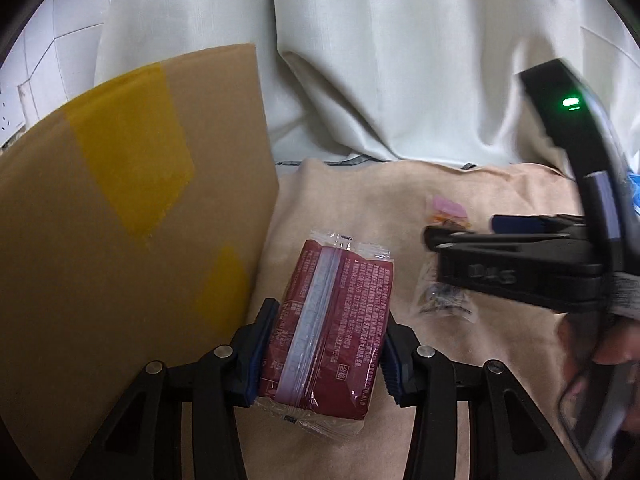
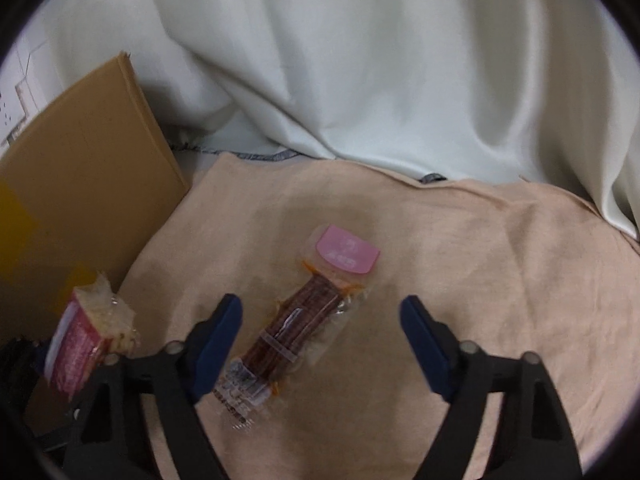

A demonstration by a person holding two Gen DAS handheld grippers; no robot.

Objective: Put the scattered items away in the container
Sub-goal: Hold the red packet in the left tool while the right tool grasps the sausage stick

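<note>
Crinkly red packet [image 1: 328,328], gripper-clamped [image 1: 324,344]

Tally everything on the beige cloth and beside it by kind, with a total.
Red wrapped packets: 1, clamped in the left hand-held gripper.
Clear snack packs with pink label: 1, under the open right hand-held gripper.
Cardboard boxes: 1.
Total: 3.

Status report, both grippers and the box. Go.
Left gripper shut on red packet, beside cardboard box. Right gripper open over sausage pack on beige cloth. Nothing blocking.
</note>
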